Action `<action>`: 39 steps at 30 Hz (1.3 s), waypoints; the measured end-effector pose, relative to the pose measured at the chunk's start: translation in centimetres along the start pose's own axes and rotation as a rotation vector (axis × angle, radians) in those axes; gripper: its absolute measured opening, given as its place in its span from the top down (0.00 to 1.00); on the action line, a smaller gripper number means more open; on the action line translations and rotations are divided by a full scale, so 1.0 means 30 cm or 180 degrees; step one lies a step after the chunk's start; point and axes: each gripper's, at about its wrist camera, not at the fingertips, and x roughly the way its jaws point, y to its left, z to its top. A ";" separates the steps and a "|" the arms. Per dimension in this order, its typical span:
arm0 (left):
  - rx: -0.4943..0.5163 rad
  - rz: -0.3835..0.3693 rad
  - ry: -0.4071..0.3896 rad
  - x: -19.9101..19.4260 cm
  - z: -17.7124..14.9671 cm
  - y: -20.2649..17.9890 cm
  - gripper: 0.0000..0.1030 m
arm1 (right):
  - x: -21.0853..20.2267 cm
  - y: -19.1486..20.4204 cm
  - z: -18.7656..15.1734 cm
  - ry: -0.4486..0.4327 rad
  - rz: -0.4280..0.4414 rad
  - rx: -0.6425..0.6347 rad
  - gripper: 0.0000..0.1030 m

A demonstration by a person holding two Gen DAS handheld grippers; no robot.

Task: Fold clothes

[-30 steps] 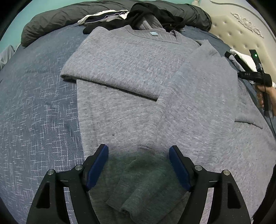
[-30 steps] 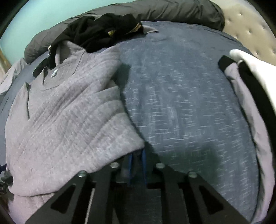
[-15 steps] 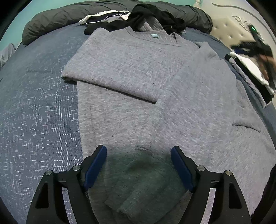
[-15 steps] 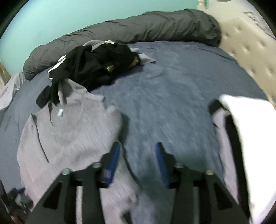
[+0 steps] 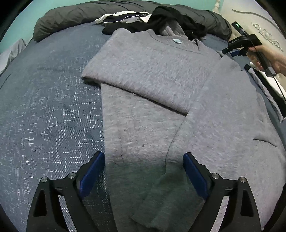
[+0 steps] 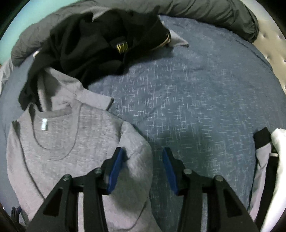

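The left gripper (image 5: 143, 175) hangs over the near end of the grey sweater (image 5: 160, 100), tilted steeply down; its two blue-padded fingers stand far apart and are spreading wider, with a sleeve cuff (image 5: 166, 201) lying on the cloth below the gap and no pad pressing on it. The right gripper (image 6: 143, 171) also points steeply down, above the sweater's shoulder edge (image 6: 137, 142); its jaws stand partly apart and are narrowing, and nothing is pinched between the two blue pads.

In the left wrist view a hand (image 5: 268, 60) holds the right gripper by its handle at the far right, above the sweater's shoulder, with a green light lit on top of the tool and a cable trailing down from it. Small white letters on the tool's body are too small to read.

One grey sweater lies flat on the blue bedspread (image 5: 44, 107), neck at the far end, both sleeves folded over the body. One pale neck label (image 5: 177, 41) shows inside the collar; no writing on it can be made out.

Beyond the collar lies a heap of black clothing (image 6: 93, 41) bearing one small yellow-striped tag (image 6: 122, 46), its marks unreadable. One dark grey duvet (image 5: 80, 16) is rolled along the far edge. A stack of white, black and grey clothes (image 6: 268, 169) sits at the right, beside the tufted headboard (image 6: 271, 48).
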 end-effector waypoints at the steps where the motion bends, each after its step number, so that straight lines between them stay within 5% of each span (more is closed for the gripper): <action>1: 0.0009 0.0002 0.0004 0.003 0.000 -0.001 0.09 | 0.013 -0.003 0.004 0.0038 -0.0023 0.0013 0.82; 4: 0.0039 0.0020 0.0010 0.007 0.001 -0.007 0.09 | 0.034 -0.015 0.015 0.0084 -0.0129 0.0033 0.92; 17: 0.0026 0.0011 0.0014 0.021 -0.001 -0.008 0.05 | 0.101 -0.063 0.071 -0.0074 -0.0515 0.0276 0.94; 24: 0.0014 -0.0010 0.0026 0.021 0.000 -0.003 0.04 | 0.047 -0.096 0.079 -0.0478 -0.0027 0.0246 0.93; 31: 0.0023 0.0015 0.0026 0.018 0.004 -0.007 0.04 | -0.079 -0.192 0.034 -0.0878 0.0101 0.0277 0.87; 39: 0.0021 0.0027 0.0024 0.017 0.002 -0.005 0.04 | -0.025 -0.085 -0.128 -0.0745 0.0440 -0.0173 0.87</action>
